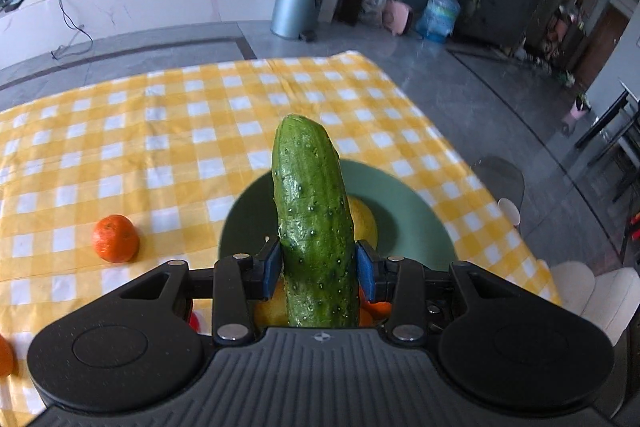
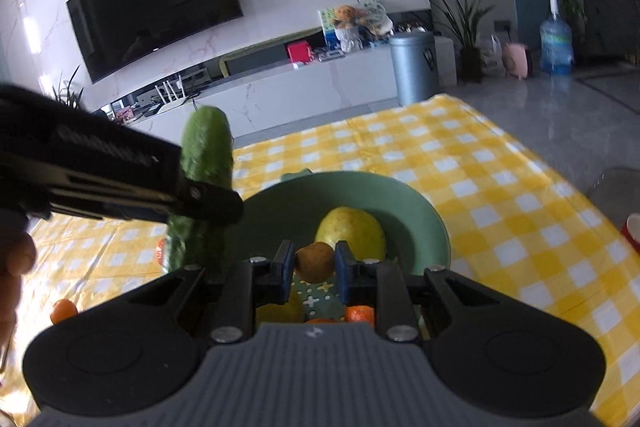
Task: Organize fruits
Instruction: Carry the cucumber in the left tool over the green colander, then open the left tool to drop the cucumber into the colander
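Note:
My left gripper (image 1: 318,263) is shut on a green cucumber (image 1: 312,223) and holds it above the near rim of the green bowl (image 1: 416,215). The cucumber (image 2: 206,155) and the left gripper's body also show at the left of the right wrist view. My right gripper (image 2: 314,269) is shut on a small brown kiwi (image 2: 315,262), held over the near edge of the bowl (image 2: 280,211). A yellow-green pear (image 2: 352,231) lies in the bowl; it shows behind the cucumber in the left wrist view (image 1: 366,223). A tangerine (image 1: 115,238) lies on the yellow checked cloth (image 1: 160,131), left of the bowl.
More orange and yellow fruit sits under the grippers (image 2: 360,314), partly hidden. Another orange (image 2: 63,310) lies at the lower left. The table's far edge (image 1: 304,61) and right edge (image 1: 460,147) drop to a grey floor. A white chair (image 1: 596,291) stands at the right.

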